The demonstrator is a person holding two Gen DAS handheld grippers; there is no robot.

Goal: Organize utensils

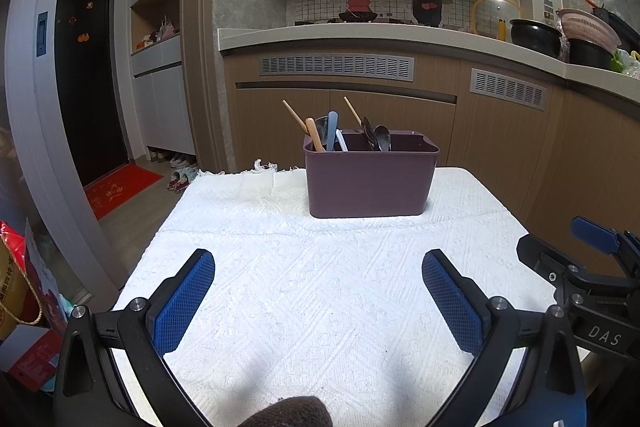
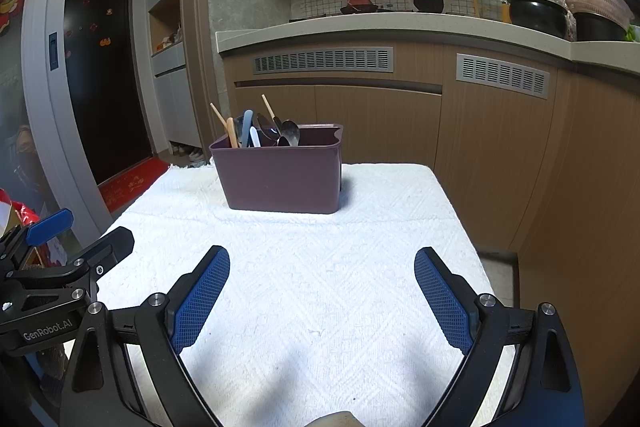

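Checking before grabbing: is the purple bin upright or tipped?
Upright: the purple bin sits flat on the white cloth, utensils sticking out its top.

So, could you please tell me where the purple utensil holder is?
The purple utensil holder stands at the far edge of the white cloth, ahead of both open grippers, before the wooden cabinets.

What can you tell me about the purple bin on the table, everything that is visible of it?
The bin is a rectangular, open-topped box, dull purple, seemingly smooth plastic, with rounded corners and a notch in its rim on the right. It stands upright at the far middle of the white cloth, touching only that. Utensils stand in it, crowded to its left: wooden handles, a blue one, a white one, and dark metal spoons. Both tongs are open and well short of it.
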